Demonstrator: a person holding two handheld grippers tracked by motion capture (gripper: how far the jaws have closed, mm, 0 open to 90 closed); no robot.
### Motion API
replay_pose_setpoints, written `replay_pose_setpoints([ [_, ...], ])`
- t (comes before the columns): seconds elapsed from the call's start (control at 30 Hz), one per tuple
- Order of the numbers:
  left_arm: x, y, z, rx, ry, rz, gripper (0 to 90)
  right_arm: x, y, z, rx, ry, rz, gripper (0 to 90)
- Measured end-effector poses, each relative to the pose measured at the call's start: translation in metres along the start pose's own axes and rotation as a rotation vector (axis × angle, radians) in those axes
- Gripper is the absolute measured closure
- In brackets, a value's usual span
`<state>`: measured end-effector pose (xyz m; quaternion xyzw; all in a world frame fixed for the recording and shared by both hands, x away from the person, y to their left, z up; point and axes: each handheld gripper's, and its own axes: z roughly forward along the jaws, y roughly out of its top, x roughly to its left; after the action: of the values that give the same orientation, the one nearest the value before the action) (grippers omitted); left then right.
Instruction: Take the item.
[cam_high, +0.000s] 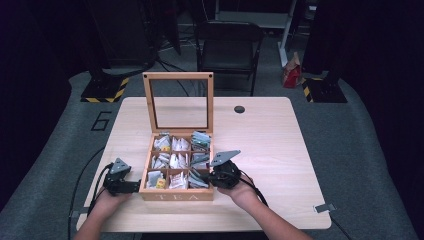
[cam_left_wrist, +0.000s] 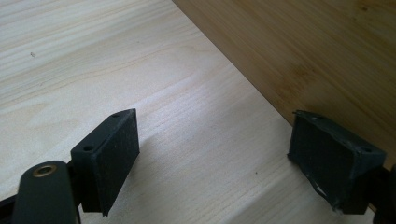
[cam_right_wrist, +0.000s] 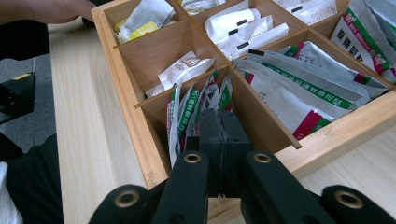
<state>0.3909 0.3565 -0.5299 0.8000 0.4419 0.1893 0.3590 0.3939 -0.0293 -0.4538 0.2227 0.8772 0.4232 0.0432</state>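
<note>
Two hand-held grippers flank the tea box (cam_high: 176, 195) at the counter's (cam_high: 280, 145) near edge, the lid (cam_high: 178, 102) standing upright at the box's 12 o'clock side. The left hand-held gripper (cam_left_wrist: 212, 154) sits at the box's 9 o'clock, jaws wide apart over bare wood, one pad just beside the box wall. The right hand-held gripper (cam_right_wrist: 223, 135), at 3 o'clock, has its jaws pressed together among the green-and-white sachets (cam_right_wrist: 198, 105) in the near right compartment; whether a sachet is pinched, I cannot tell.

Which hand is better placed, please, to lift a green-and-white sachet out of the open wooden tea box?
The right: the right gripper is already shut among the green-and-white sachets in the wooden tea box; the left gripper stands open outside it.
</note>
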Motion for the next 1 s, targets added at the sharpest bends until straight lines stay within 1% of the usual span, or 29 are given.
replay_pose_setpoints([
  [0.07,0.000,0.000,0.000,0.000,0.000,0.000,15.8,0.000,0.001,-0.002,-0.005,0.005,-0.004,90.0],
  [0.13,0.000,0.000,0.000,0.000,0.000,0.000,15.8,0.001,0.002,-0.003,-0.014,0.006,0.007,90.0],
  [0.17,0.000,0.000,0.000,0.000,0.000,0.000,15.8,0.001,0.003,-0.004,-0.012,0.014,0.004,90.0],
  [0.3,0.000,0.000,0.000,0.000,0.000,0.000,15.8,0.000,0.006,-0.007,-0.016,0.015,-0.006,89.9],
  [0.4,0.000,0.000,0.000,0.000,0.000,0.000,15.8,0.001,0.009,-0.011,-0.024,0.018,0.008,89.9],
  [0.43,0.000,0.000,0.000,0.000,0.000,0.000,15.8,0.001,0.010,-0.012,-0.028,0.017,-0.004,89.9],
  [0.53,0.000,0.000,0.000,0.001,0.000,0.001,15.8,0.001,0.013,-0.015,-0.033,0.018,-0.002,89.9],
  [0.57,0.000,0.000,0.000,0.001,0.000,0.001,15.8,0.001,0.014,-0.016,-0.037,0.018,-0.008,89.9],
  [0.6,0.000,0.000,0.000,0.001,0.000,0.000,15.8,0.001,0.016,-0.020,-0.044,0.021,-0.002,89.9],
  [0.7,0.000,0.000,0.000,0.000,0.000,0.000,15.7,0.001,0.020,-0.025,-0.054,0.027,-0.003,89.9],
  [0.73,0.000,0.000,0.000,0.002,-0.001,0.003,15.8,0.001,0.021,-0.026,-0.059,0.027,0.004,89.9],
  [0.77,0.000,0.000,0.000,0.000,0.001,0.000,15.7,0.001,0.023,-0.028,-0.063,0.028,-0.003,89.9],
  [0.83,0.000,0.000,0.000,0.001,0.000,0.001,15.7,0.001,0.026,-0.031,-0.077,0.034,0.006,89.9],
  [0.93,0.000,0.000,0.000,0.000,0.000,0.000,15.7,0.001,0.029,-0.037,-0.085,0.039,-0.010,89.9],
  [1.0,0.000,0.000,0.000,0.000,0.000,0.000,15.7,0.002,0.032,-0.040,-0.091,0.044,-0.008,89.9],
])
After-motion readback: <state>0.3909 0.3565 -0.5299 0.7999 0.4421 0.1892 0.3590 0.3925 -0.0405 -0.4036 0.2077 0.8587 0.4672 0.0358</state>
